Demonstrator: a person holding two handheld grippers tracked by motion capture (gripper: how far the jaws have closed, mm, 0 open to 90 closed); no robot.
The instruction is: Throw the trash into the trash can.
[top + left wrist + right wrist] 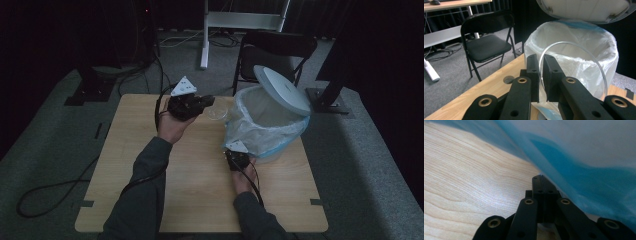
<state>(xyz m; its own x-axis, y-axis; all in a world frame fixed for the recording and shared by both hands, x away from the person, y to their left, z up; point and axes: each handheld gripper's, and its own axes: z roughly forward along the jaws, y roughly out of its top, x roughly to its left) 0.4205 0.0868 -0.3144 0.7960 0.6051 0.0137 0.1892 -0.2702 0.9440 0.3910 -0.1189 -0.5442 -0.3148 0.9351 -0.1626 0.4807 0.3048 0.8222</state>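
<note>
Table: you work at a light wooden table [150, 190] with visible grain, filling the middle of the high view.
Bin: a bin [270, 122] lined with a pale plastic bag [250, 130] stands on your table at centre right of the frame, its white lid [282, 90] tipped up and open.
Floor: grey carpet [45, 150] surrounds your table, with a black cable [55, 187] looping at lower left.
Chair: a black folding chair [272, 52] stands on the carpet beyond the table, at upper centre.
</note>
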